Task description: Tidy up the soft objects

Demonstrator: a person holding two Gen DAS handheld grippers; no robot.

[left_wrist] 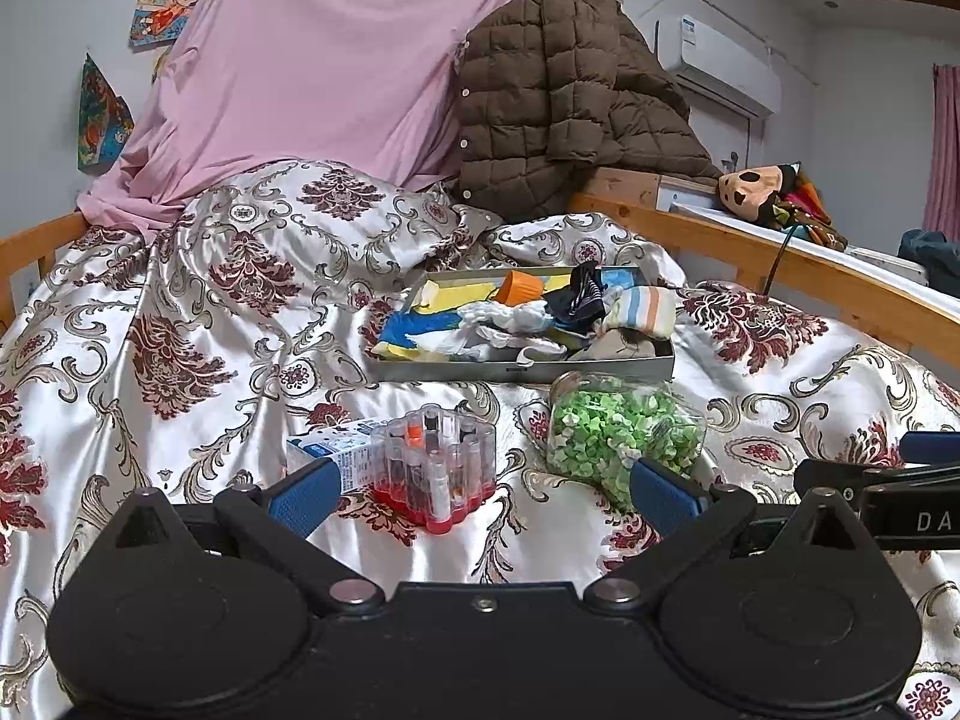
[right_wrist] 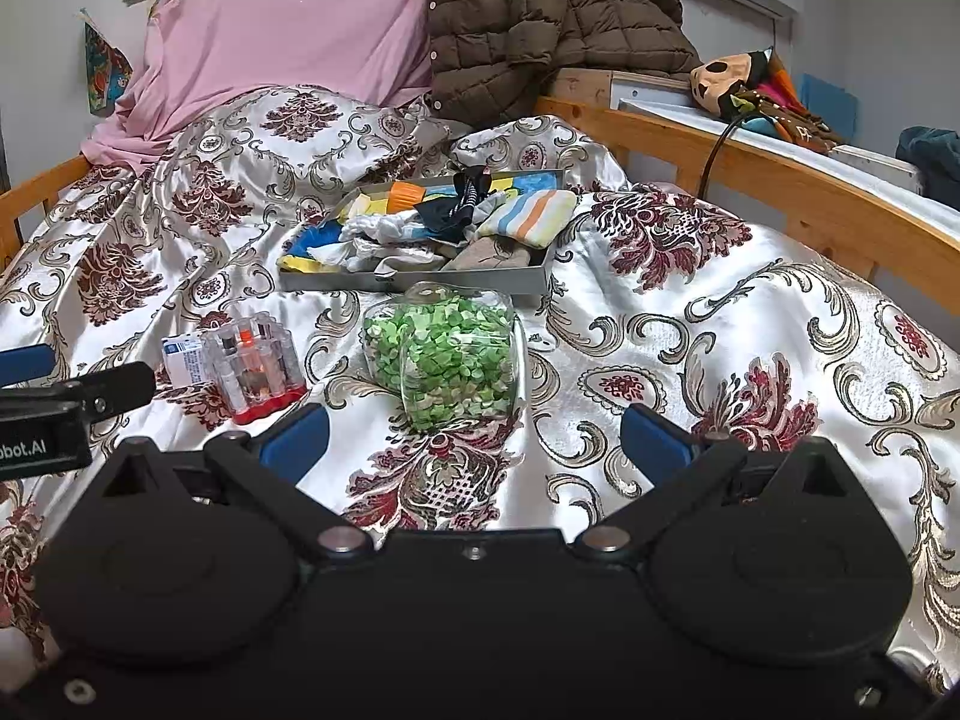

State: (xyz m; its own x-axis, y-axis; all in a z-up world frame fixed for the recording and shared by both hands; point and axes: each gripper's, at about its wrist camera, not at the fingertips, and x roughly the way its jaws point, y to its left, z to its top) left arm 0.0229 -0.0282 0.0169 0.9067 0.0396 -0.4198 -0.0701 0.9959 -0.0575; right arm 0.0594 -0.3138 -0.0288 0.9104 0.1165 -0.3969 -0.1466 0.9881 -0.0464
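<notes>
Here both tools, left [left_wrist: 480, 495] and right [right_wrist: 474, 441], hover level, wide apart, empty.

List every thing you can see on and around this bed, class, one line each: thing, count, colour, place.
Shallow grey metal tray: one, grey, mid-bed, piled with soft cloths and socks.
Striped pastel sock: one, blue-orange-white, at the tray's right end.
Clear jar of green pieces: one, green filling, lying in front of the tray.
Clear red-based case of small tubes: one, left of the jar.
Small white-and-blue carton: one, behind the case.
Satin floral bedspread: one, white and maroon, covering the bed.
Pink sheet: one, draped at the head.
Brown quilted jacket: one, beside the sheet.
Left gripper: blue pads, open.
Right gripper: blue pads, open.
</notes>
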